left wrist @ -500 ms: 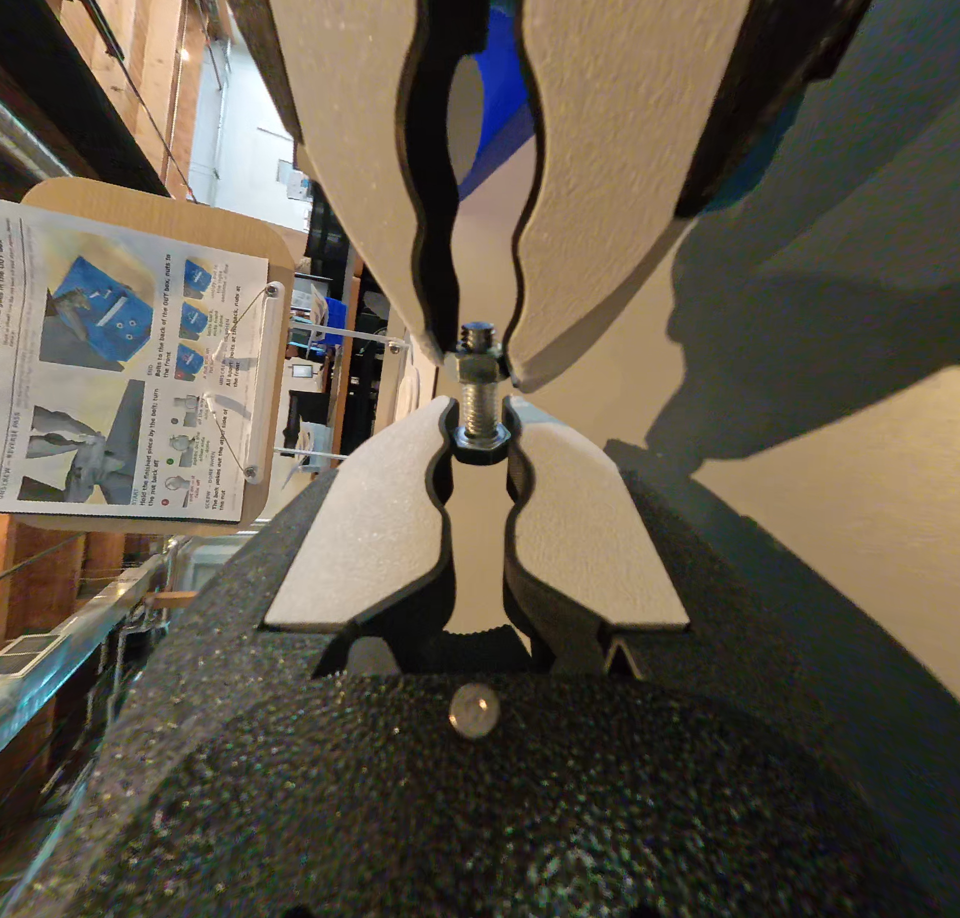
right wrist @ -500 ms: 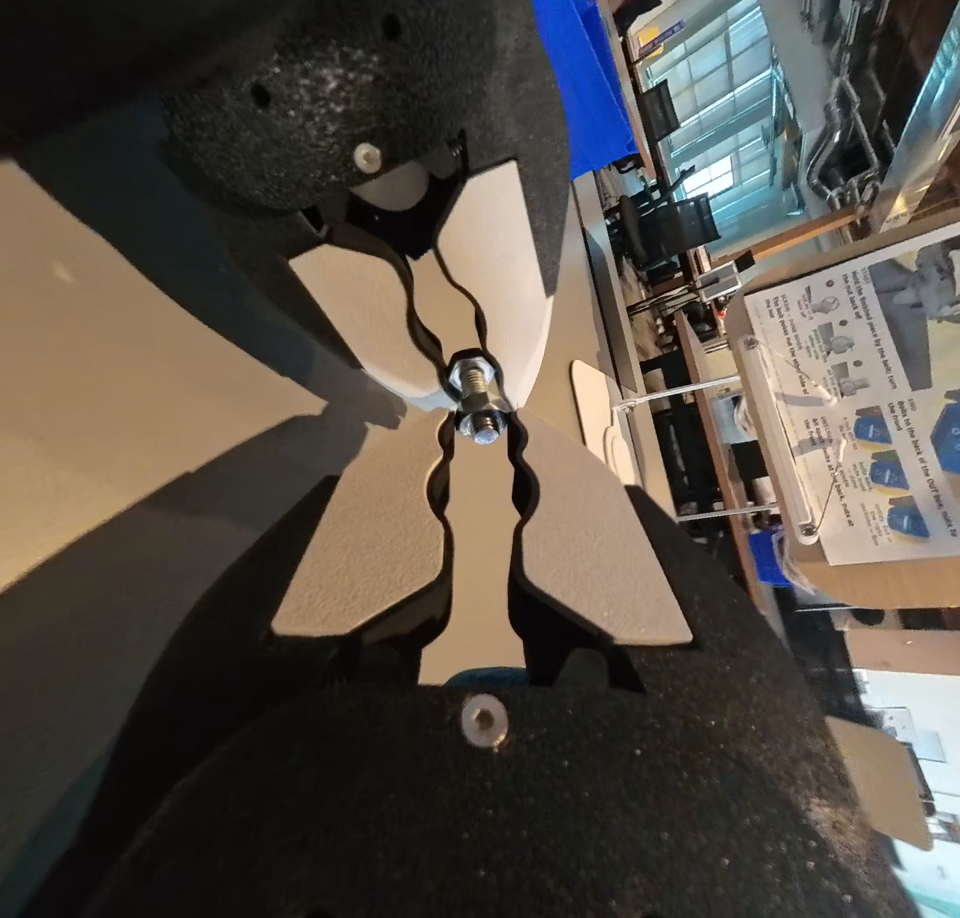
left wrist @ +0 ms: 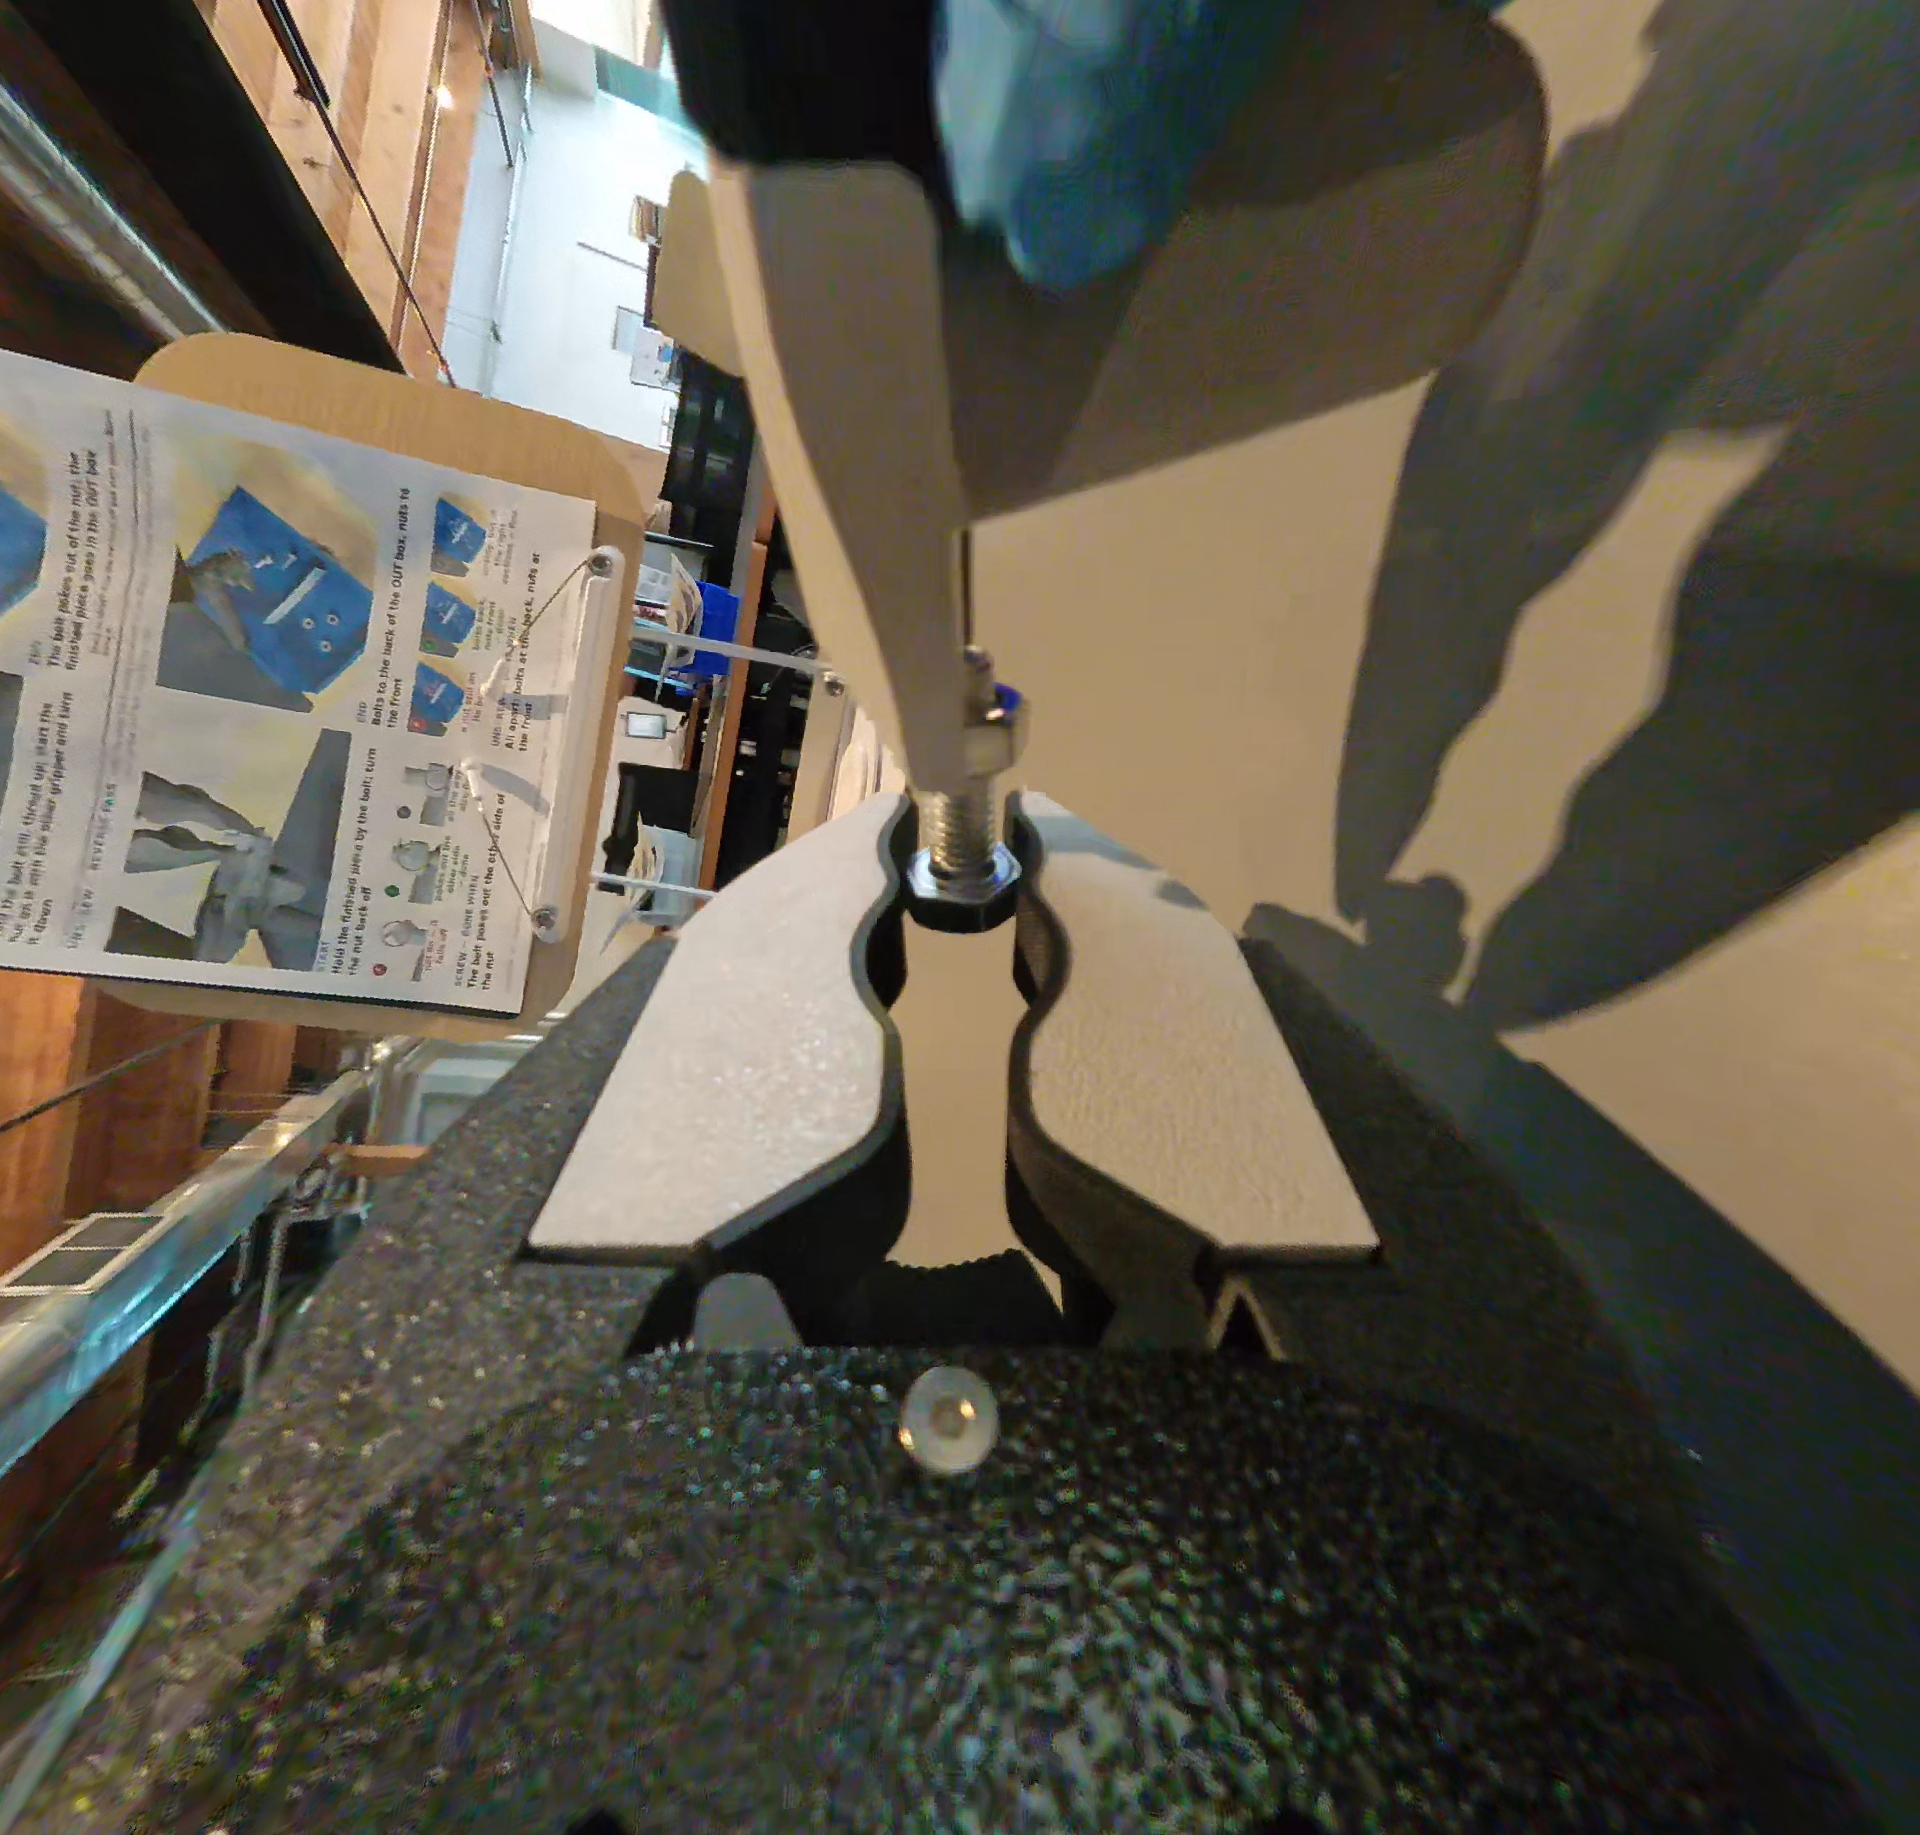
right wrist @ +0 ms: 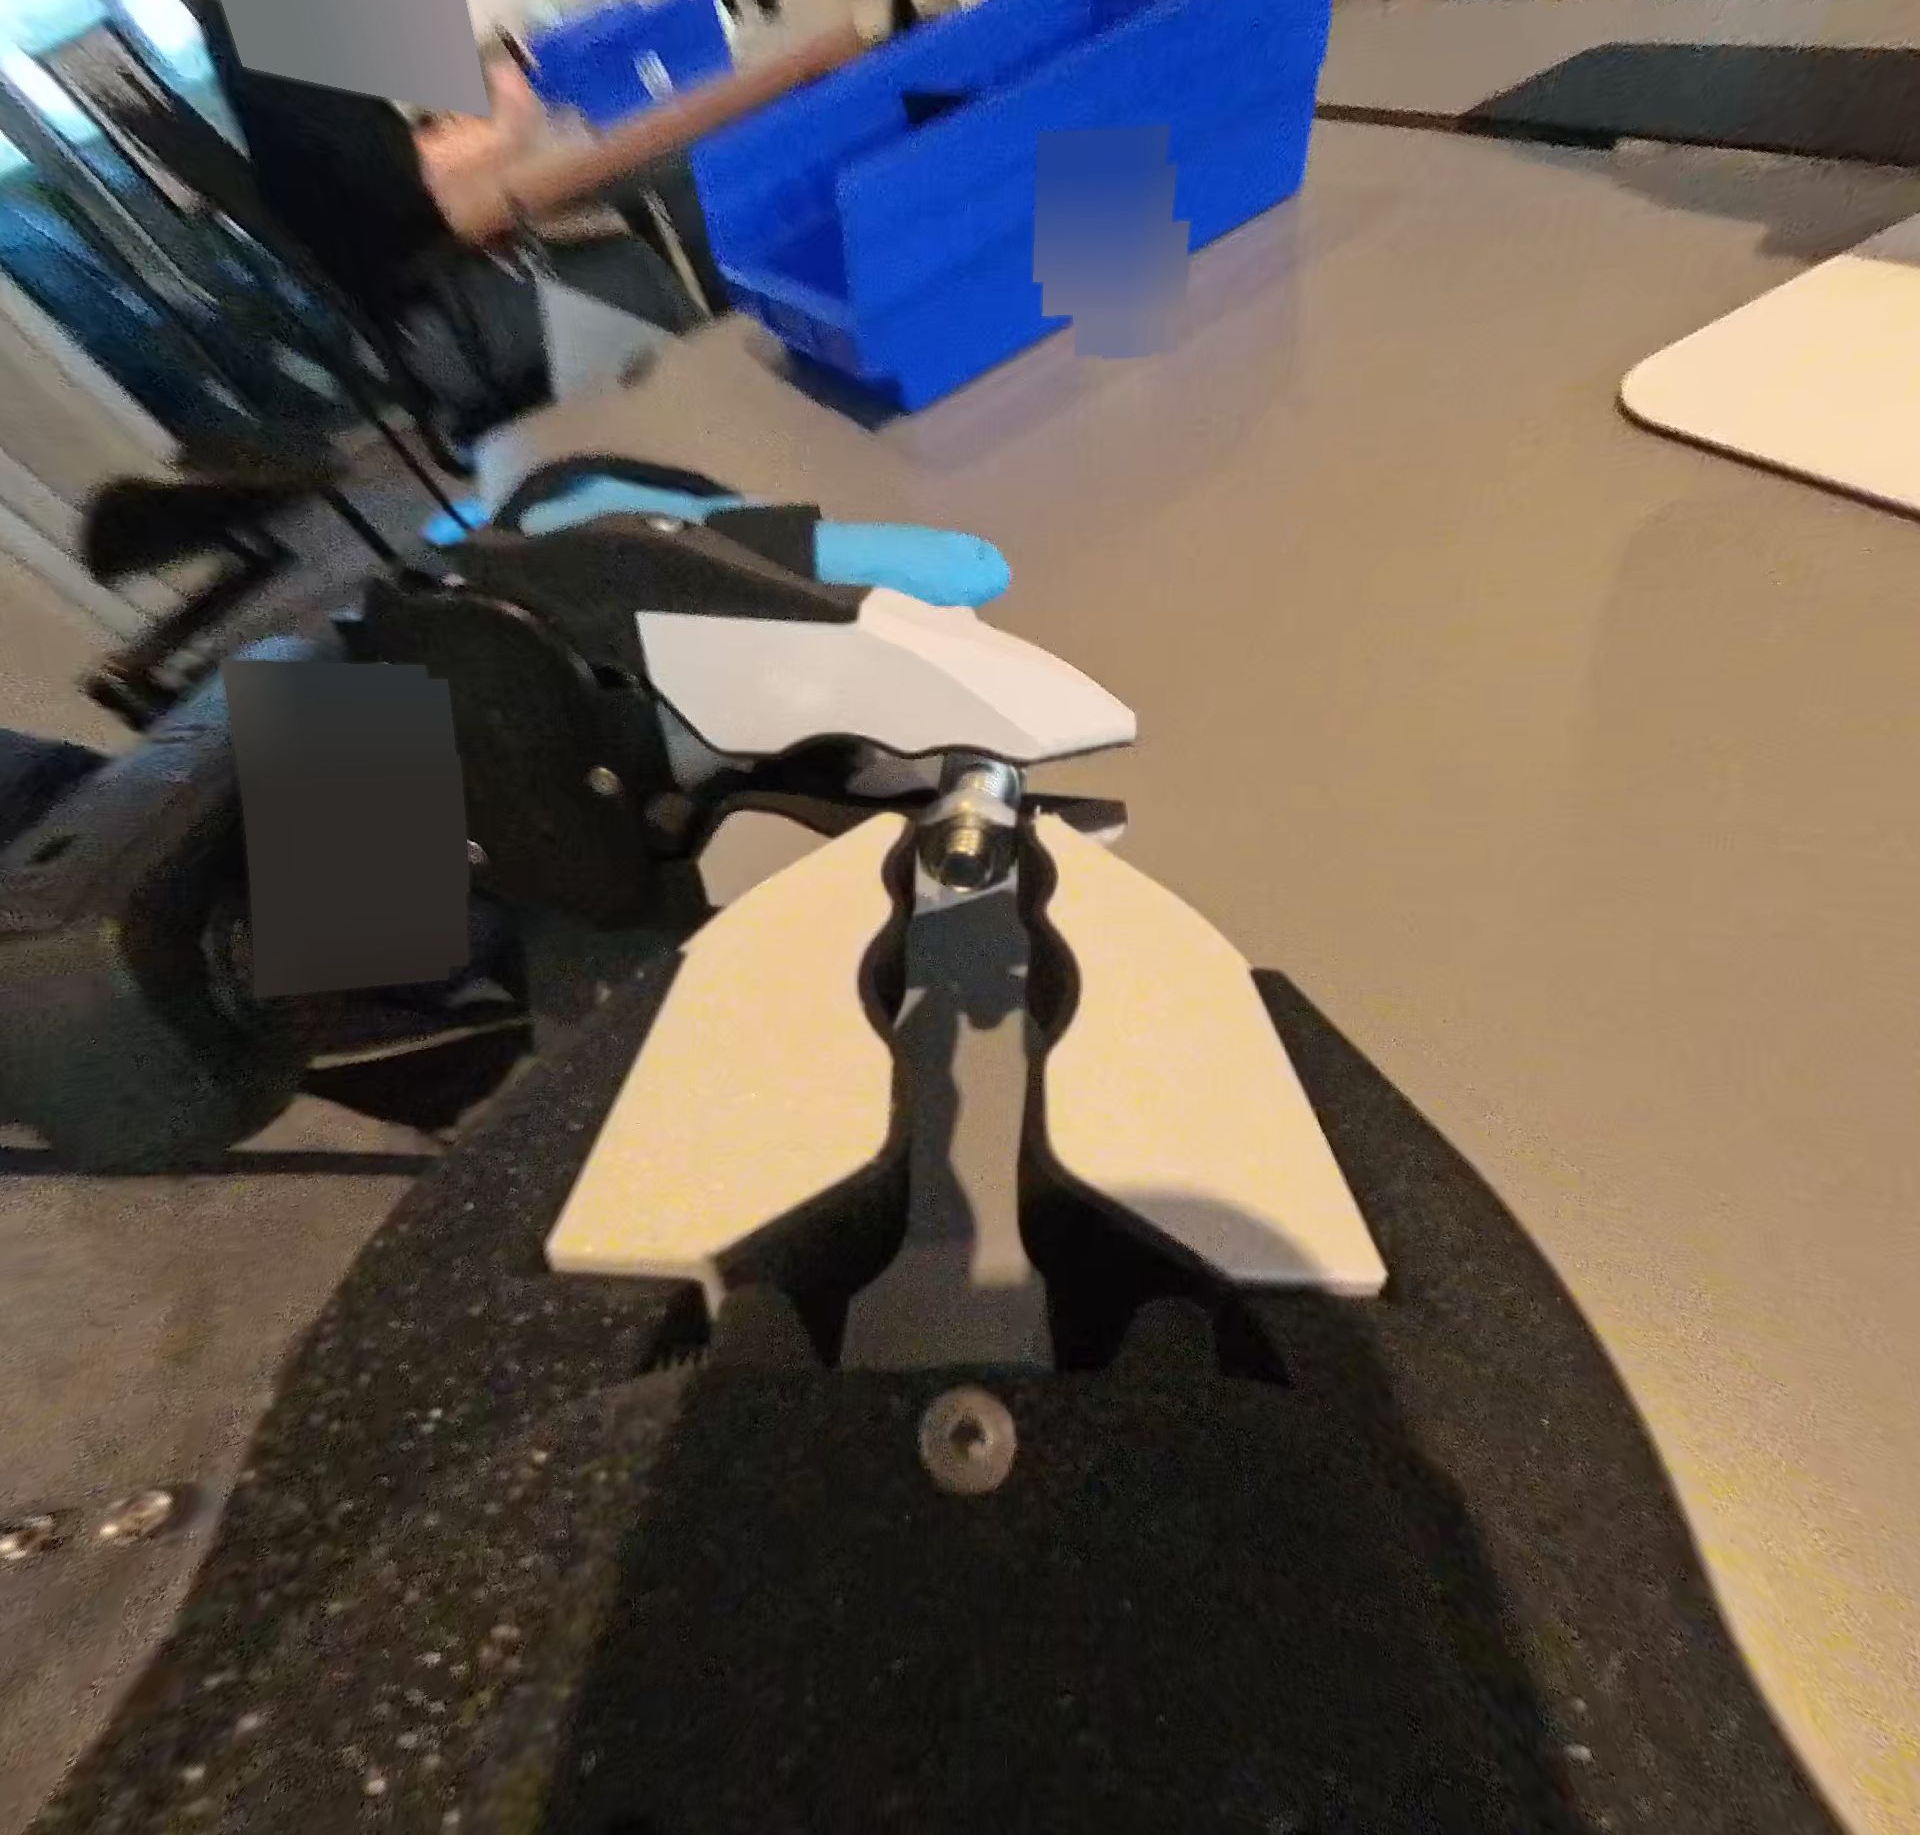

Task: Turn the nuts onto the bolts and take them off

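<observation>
My left gripper (left wrist: 961,886) has its jaws closed on the hexagonal head of a silver threaded steel bolt (left wrist: 958,838), pinched right at the jaw tips, with the shank pointing away from me. Farther along that shank sits a silver hexagonal nut (left wrist: 992,741), and my right gripper (right wrist: 966,855) grips it, jaws closed at their tips (in the left wrist view that gripper comes in edge-on from above). The nut stands apart from the bolt head, with bare thread between them. Both grippers hover over the beige table (right wrist: 1455,746). Beyond them on the table stands a blue plastic bin (right wrist: 935,175); I cannot tell what it holds. A white rounded mat (right wrist: 1787,383) lies to the right.
</observation>
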Available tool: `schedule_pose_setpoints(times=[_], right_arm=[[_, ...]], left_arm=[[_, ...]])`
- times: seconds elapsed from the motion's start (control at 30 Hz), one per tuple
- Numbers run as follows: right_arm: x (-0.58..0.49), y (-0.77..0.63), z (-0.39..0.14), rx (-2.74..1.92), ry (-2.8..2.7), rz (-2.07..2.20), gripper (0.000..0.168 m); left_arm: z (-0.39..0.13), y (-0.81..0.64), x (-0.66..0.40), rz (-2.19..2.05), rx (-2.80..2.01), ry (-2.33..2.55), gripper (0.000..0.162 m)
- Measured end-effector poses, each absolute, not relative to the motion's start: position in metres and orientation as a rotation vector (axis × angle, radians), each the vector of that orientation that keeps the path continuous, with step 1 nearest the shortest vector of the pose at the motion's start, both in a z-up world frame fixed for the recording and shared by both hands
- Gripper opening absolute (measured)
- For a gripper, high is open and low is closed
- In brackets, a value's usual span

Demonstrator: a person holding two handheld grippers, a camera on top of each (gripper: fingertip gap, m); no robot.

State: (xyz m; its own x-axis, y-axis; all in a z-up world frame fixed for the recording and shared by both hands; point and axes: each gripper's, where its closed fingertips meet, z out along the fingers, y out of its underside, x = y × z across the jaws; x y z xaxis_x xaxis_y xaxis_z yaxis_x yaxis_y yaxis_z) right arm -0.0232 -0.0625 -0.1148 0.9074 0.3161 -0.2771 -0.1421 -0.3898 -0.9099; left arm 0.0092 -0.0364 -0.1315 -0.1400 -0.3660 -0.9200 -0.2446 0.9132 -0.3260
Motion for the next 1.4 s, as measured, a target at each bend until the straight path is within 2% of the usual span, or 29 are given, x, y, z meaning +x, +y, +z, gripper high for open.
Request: schedule_pose_setpoints(times=[0.1, 0.23, 0.37, 0.53, 0.73, 0.87, 0.93, 1.07, 1.23, 1.3, 1.4], right_arm=[[-0.020, -0.064, -0.108, -1.859, -0.234, 0.416, 0.026], [-0.006, -0.066, -0.107, -1.840, -0.509, -0.093, 0.037], [-0.003, -0.066, -0.116, -1.757, -0.827, -0.587, 0.035], [-0.012, -0.062, -0.122, -1.664, -0.997, -0.826, 0.032], [-0.018, -0.064, -0.122, -1.598, -1.091, -0.878, 0.030], [-0.017, -0.064, -0.126, -1.600, -1.121, -0.906, 0.018], [-0.016, -0.063, -0.126, -1.645, -1.083, -0.871, 0.018], [-0.016, -0.060, -0.126, -1.804, -0.899, -0.664, 0.018], [-0.022, -0.060, -0.125, -1.999, -0.529, -0.122, 0.020], [-0.022, -0.062, -0.119, -1.962, -0.532, -0.086, 0.025], [-0.012, -0.063, -0.112, -1.878, -0.624, -0.263, 0.030]], left_arm=[[-0.133, -0.034, 0.009, -0.138, -0.498, 1.740, 0.016], [-0.132, -0.037, 0.009, -0.228, -0.536, 1.747, 0.016], [-0.133, -0.039, 0.009, -0.261, -0.546, 1.758, 0.016], [-0.135, -0.041, 0.008, -0.278, -0.543, 1.773, 0.016], [-0.140, -0.046, 0.007, -0.244, -0.484, 1.809, 0.016], [-0.142, -0.046, 0.007, -0.179, -0.442, 1.814, 0.016], [-0.140, -0.044, 0.007, -0.147, -0.433, 1.800, 0.016], [-0.137, -0.039, 0.007, -0.079, -0.423, 1.771, 0.016], [-0.136, -0.036, 0.007, -0.098, -0.445, 1.765, 0.016], [-0.135, -0.037, 0.007, -0.127, -0.463, 1.763, 0.016], [-0.138, -0.036, 0.007, -0.167, -0.495, 1.777, 0.016]])
